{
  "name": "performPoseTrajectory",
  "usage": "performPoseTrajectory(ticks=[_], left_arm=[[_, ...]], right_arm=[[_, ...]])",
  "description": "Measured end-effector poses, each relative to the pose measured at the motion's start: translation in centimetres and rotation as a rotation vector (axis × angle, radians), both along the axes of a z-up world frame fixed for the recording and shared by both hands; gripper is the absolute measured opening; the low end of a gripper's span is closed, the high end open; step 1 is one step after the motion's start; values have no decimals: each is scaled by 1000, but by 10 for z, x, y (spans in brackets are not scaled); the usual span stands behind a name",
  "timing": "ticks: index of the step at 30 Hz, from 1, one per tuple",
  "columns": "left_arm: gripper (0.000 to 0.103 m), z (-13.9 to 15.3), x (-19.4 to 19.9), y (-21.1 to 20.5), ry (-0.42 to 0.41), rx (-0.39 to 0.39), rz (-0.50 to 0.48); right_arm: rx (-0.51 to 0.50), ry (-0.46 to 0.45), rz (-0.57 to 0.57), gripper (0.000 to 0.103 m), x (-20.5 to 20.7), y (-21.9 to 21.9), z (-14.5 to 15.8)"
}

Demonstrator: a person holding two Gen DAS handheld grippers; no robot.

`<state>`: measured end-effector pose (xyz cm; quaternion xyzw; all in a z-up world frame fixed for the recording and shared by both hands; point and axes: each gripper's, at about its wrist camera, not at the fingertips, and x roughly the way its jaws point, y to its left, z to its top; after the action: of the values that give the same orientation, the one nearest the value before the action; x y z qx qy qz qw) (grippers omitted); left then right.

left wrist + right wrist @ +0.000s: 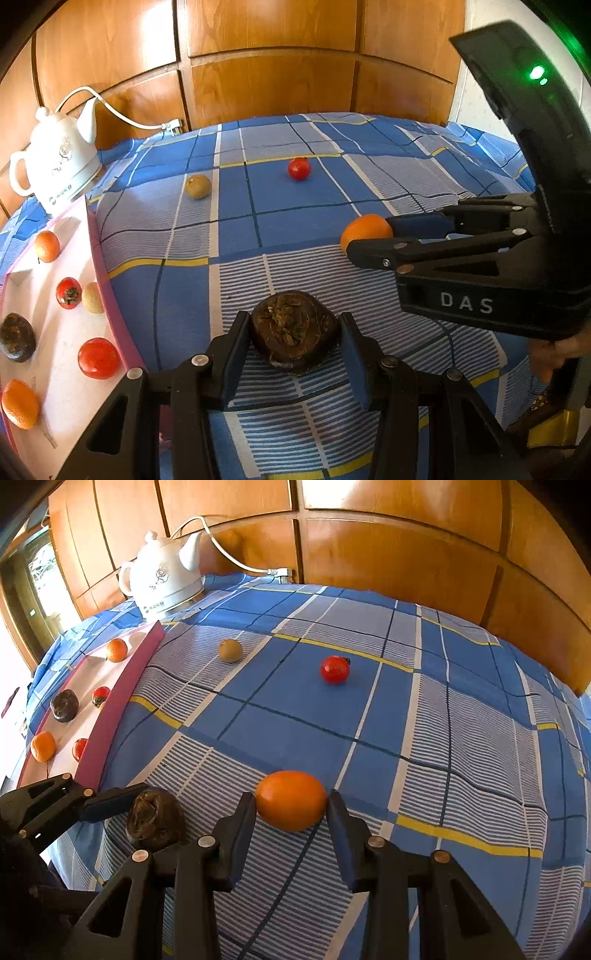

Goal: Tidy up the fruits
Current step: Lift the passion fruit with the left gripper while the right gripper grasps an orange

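My left gripper is shut on a dark brown water chestnut, which rests on the checked blue cloth. It also shows in the right wrist view. My right gripper is shut on an orange, also low on the cloth, and the orange shows in the left wrist view. A red tomato and a brown kiwi lie loose farther back. A white tray with a pink rim at the left holds several fruits: oranges, tomatoes, a dark chestnut and a pale one.
A white ceramic kettle with a white cord stands at the back left, beside the tray's far end. Wooden panelling runs behind the table. The cloth drops away at the right edge.
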<state>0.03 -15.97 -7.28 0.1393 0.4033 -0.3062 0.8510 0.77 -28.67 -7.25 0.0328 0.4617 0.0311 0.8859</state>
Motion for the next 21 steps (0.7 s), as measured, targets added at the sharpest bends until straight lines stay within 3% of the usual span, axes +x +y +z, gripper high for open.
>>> performPoseTrajectory(ticks=[12,21], left_arm=[[48,39,1,17,-13,-91,47],[48,74,41,84,24,-222,255]], right_arm=[[-7,-10,-30,39,0,-6,-1],[-24,-17,-25,39,0,-4,-1]])
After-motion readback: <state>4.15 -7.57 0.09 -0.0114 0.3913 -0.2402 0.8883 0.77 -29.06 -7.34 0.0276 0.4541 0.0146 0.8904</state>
